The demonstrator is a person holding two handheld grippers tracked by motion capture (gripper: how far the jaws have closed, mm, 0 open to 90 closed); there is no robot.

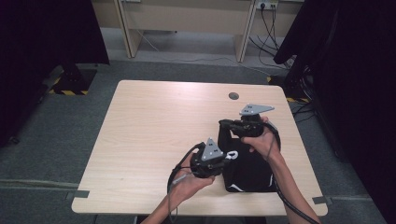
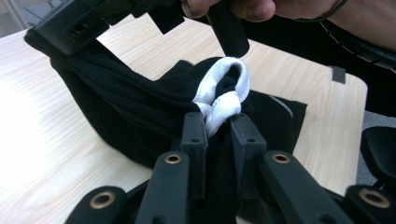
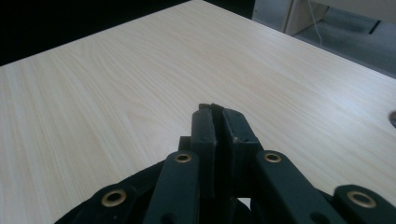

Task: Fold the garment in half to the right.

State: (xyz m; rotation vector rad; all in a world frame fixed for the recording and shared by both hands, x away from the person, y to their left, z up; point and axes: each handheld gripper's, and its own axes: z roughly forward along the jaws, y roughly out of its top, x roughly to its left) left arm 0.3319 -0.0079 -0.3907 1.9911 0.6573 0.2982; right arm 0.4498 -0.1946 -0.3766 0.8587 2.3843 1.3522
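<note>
Left claw (image 2: pixel 217 128) clamped on white drawstring loop (image 2: pixel 224 95); right claw (image 1: pixel 223 124) pinching black garment (image 1: pixel 247 170) edge, stretched between 2 claws above desk (image 1: pixel 154 126).

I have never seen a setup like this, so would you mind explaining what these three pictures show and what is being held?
There is no robot here: a person sits at a wooden table and holds a hand-operated gripper in each hand. The high view looks down from above; the other two come from cameras riding on the grippers, looking along their black jaws.

A black garment with a white loop lies at the table's near right part. The left gripper is shut on that white loop, as its own view shows. The right gripper has its jaws pressed together, with black cloth bunched below them; in the left gripper view the garment hangs from it, so it seems to pinch and lift the fabric. A small round grommet sits near the far edge.
</note>
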